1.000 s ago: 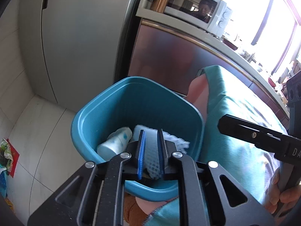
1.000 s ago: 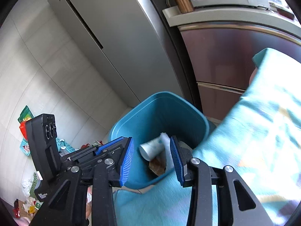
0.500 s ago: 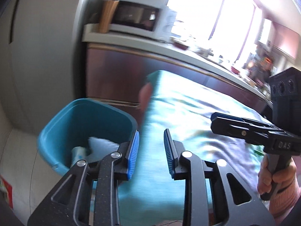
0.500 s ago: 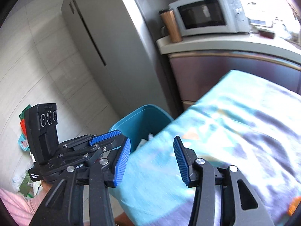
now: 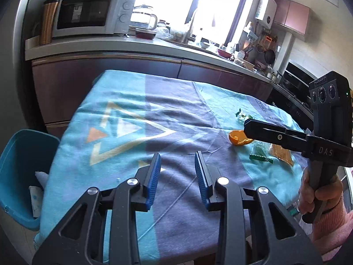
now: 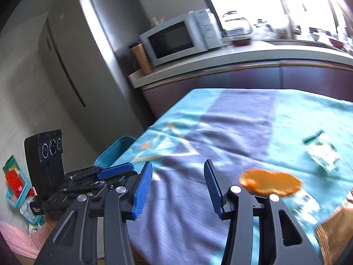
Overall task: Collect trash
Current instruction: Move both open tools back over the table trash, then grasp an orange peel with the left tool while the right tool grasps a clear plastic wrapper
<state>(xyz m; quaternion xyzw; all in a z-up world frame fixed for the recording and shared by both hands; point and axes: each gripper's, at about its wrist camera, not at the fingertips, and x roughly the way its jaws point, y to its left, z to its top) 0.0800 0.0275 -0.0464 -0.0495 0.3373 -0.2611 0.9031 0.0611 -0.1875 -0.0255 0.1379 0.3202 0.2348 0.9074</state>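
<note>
Several scraps of trash remain on the table: an orange peel (image 5: 239, 138), a green wrapper (image 5: 261, 158) and a tan packet (image 5: 282, 154), all bunched at about 3 o'clock in the left wrist view, well apart from the bin (image 5: 19, 176) at 9 o'clock. A second ago both grippers hung over the bin, the left one pinched on a white mesh scrap; now both views look across the tablecloth (image 5: 136, 114) and the white scraps lie inside the bin. My read: that drop is done and a fresh pick is starting.

Orange peel lies flat like a shallow cup, long axis running roughly 9 to 3 o'clock in the right wrist view (image 6: 270, 183), blurred there. Green wrapper's long axis also runs about 9 to 3, tilted slightly down to the right.

Left gripper (image 5: 177, 173) is opening, nothing between its jaws. Right gripper (image 6: 177, 187) is spread and empty, the peel just right of it at 3 o'clock. A hand (image 5: 320, 195) grips the right handle. Microwave (image 5: 88, 14) and counter sit at 12 o'clock.
</note>
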